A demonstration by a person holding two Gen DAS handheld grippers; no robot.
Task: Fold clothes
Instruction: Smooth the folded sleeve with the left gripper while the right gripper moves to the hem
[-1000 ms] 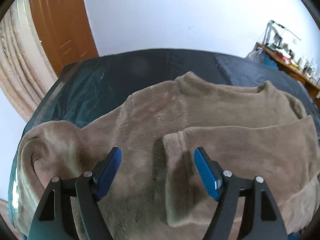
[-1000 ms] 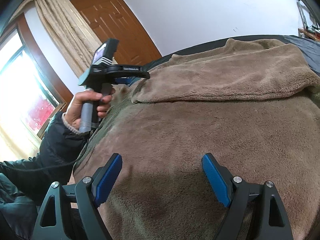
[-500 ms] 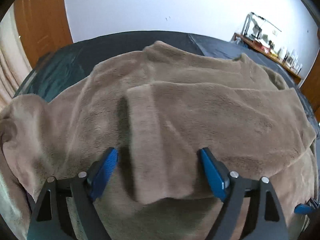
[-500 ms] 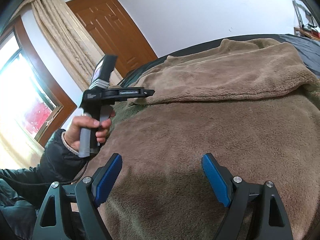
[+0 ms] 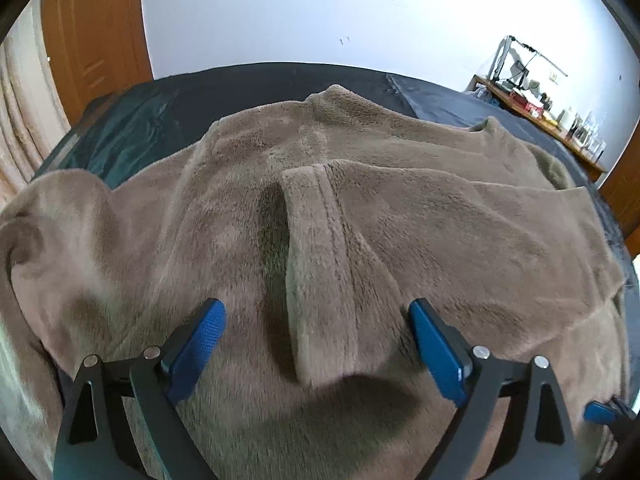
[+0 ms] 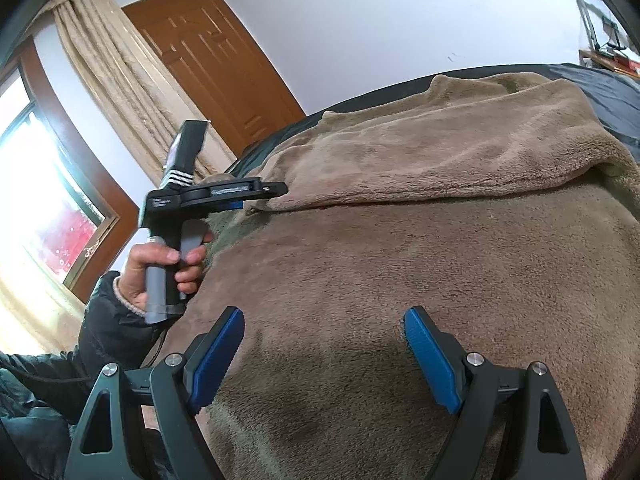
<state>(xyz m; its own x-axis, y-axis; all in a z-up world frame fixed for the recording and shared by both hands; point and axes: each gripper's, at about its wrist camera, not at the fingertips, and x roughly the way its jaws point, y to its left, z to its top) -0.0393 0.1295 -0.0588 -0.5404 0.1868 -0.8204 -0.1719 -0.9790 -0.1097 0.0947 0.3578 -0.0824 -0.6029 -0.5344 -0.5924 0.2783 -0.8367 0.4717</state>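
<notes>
A tan fleece garment (image 5: 248, 216) lies spread over a bed with a dark cover (image 5: 152, 120), filling most of both wrist views. One sleeve (image 5: 400, 224) is folded across the body of the garment, its cuff end (image 5: 316, 280) lying flat on the chest area with a shadow along its left edge. The collar (image 5: 336, 98) sits at the far side of the garment, toward the wall.

The left tool (image 5: 316, 344) hangs just above the garment, straddling the cuff end of the folded sleeve; its blue pads (image 5: 196, 348) stand wide, the jaws are opening, and neither pad presses the fleece, so it has hold of nothing. In the right wrist view the same tool shows from the side, gripped by a hand (image 6: 160, 276) in a dark sleeve, its tip right at the sleeve's edge.

The right tool (image 6: 324, 356) hovers over the lower body of the garment, jaws wide apart with only flat fleece beneath them and nothing gripped.

Beyond the bed from the garment stand a brown wooden door (image 6: 208, 76), a beige curtain (image 6: 120, 80) and a bright window (image 6: 44, 216); on the other side a cluttered desk (image 5: 536, 108) stands against the white wall.
</notes>
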